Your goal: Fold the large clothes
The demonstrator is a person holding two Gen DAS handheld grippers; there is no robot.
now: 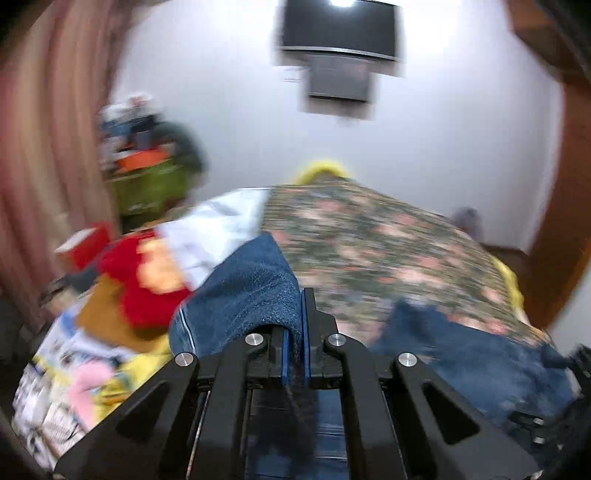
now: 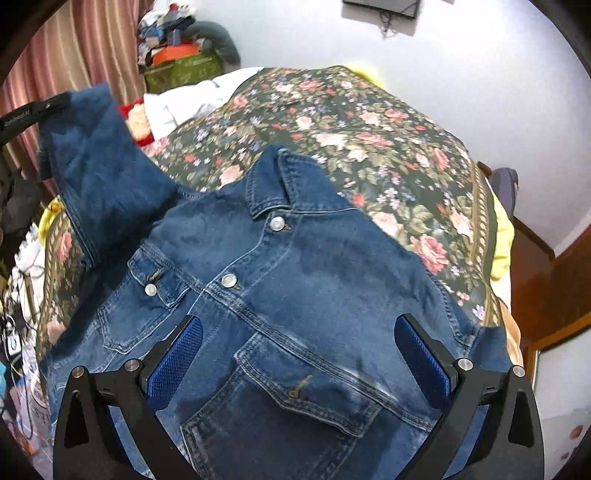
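Observation:
A blue denim jacket (image 2: 295, 295) lies front up on the floral bed cover (image 2: 388, 140), collar toward the far side. Its left sleeve (image 2: 99, 166) is lifted off the bed. My left gripper (image 1: 295, 321) is shut on that sleeve's end (image 1: 243, 295), with denim pinched between the blue pads; in the right wrist view it shows at the upper left (image 2: 55, 105). My right gripper (image 2: 299, 354) hangs open over the jacket's chest pocket, its pads (image 2: 177, 354) wide apart and nothing between them. The left wrist view is blurred.
White (image 1: 207, 236) and red (image 1: 147, 291) clothes are piled at the bed's left side. A green bag (image 2: 184, 70) with clutter stands by the pink curtain (image 1: 44, 147). A screen (image 1: 340, 26) hangs on the white wall. A wooden door (image 1: 569, 221) is at the right.

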